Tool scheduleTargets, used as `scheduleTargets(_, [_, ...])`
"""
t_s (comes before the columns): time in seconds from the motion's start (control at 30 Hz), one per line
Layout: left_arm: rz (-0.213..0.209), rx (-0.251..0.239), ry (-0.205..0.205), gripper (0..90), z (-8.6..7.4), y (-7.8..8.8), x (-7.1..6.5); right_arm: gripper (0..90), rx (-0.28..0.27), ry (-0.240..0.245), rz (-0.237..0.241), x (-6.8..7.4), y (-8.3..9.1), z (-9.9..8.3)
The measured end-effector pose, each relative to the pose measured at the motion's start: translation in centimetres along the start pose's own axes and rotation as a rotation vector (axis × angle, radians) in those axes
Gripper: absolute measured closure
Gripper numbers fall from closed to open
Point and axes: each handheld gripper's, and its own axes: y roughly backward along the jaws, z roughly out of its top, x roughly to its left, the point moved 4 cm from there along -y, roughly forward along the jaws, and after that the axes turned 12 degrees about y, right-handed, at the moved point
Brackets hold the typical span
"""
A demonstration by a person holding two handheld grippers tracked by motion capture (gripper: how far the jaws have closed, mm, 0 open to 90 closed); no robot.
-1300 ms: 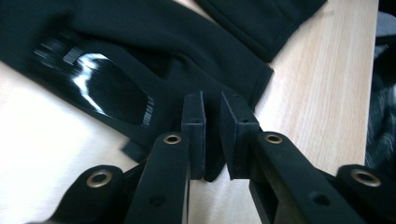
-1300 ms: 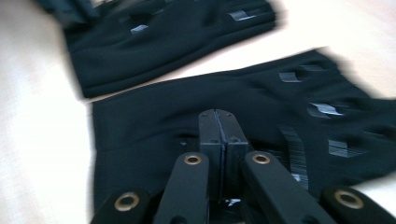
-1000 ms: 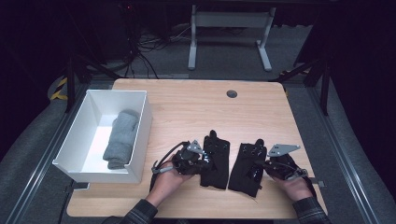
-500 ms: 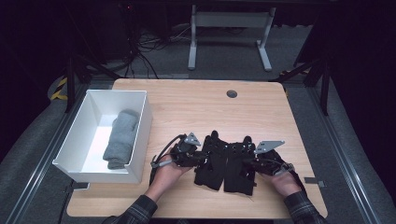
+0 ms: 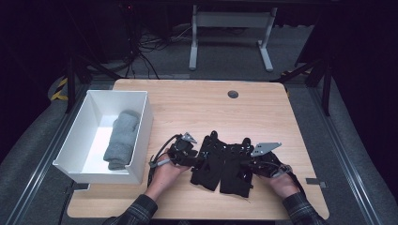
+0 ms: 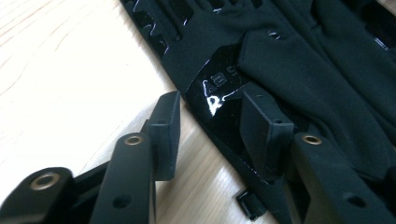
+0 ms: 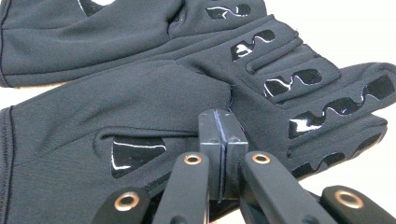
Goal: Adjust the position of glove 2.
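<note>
**Gloves brought together at the near edge of the worktop**

Change since the earlier frames: the two black gloves, formerly lying apart, now overlap at the near centre of the worktop [image 5: 197, 103]; both hands have closed in toward each other.

Near: person's left hand [image 5: 164, 169] and right hand [image 5: 280, 180], plaid sleeves at the bottom edge.

Left claw [image 6: 210, 126]: jaws wide apart, straddling the cuff edge of the left glove [image 5: 206, 159]. One jaw rests over bare wood, the other over a glossy printed patch. Nothing clamped.

Right claw [image 7: 223, 126]: jaws pressed together at the side of the right glove [image 5: 237, 171]. Whether any fabric is pinched between them cannot be told; they look closed on themselves.

Handling note (judgement): the step appears to be stacking or pairing the gloves. To do it well, take a full fold of cuff fabric, not the slick patch, and keep cuffs aligned.

Farther: white bin [image 5: 141, 101] at the left, holding a rolled grey towel [image 5: 122, 138]. Beyond it, a dark grommet hole [image 5: 233, 94].
</note>
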Motion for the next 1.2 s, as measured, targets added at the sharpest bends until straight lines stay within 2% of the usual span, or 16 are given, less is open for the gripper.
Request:
scheduleTargets(0.17, [-0.004, -0.004, 0.032, 72.8, -0.1, -0.1, -0.2, 90.0, -0.015, 0.005, -0.010, 0.0, 0.3, 0.1])
scheduleTargets(0.27, [-0.009, -0.015, 0.052, 82.4, -0.1, -0.2, -0.3, 90.0, -0.039, 0.001, -0.024, 0.0, 1.3, 0.1])
scheduleTargets(0.3, [-0.013, -0.019, 0.062, 86.5, -0.1, -0.1, -0.2, 90.0, -0.030, 0.008, -0.036, 0.1, 1.8, -0.4])
scheduleTargets(0.4, [-0.025, -0.018, 0.074, 87.1, -0.1, 0.0, -0.2, 90.0, -0.022, 0.004, -0.038, 0.3, 2.2, -1.1])
scheduleTargets(0.53, [-0.090, -0.031, 0.090, 87.4, 0.1, 0.7, -0.4, 90.0, 0.011, -0.002, -0.030, 0.6, 2.3, -2.0])
scheduleTargets(0.57, [-0.090, -0.031, 0.090, 87.4, 0.1, 0.7, -0.4, 90.0, 0.014, -0.001, -0.029, 0.6, 2.3, -2.0])
scheduleTargets(0.7, [-0.133, -0.047, 0.062, 87.5, 0.4, 1.9, -1.2, 90.0, 0.020, 0.004, -0.020, 0.7, 1.9, -1.9])
scheduleTargets(0.9, [-0.220, -0.085, 0.023, 87.7, 1.1, 3.6, -2.4, 90.0, 0.015, 0.020, -0.001, 1.3, 1.3, -1.0])
scheduleTargets(1.1, [-0.259, -0.097, 0.008, 87.7, 1.5, 4.1, -3.2, 90.0, 0.014, 0.032, 0.006, 1.7, 0.9, -0.5])
scheduleTargets(1.2, [-0.265, -0.102, 0.003, 87.7, 1.8, 4.2, -3.6, 90.0, 0.010, 0.036, 0.018, 2.0, 0.6, -0.1])
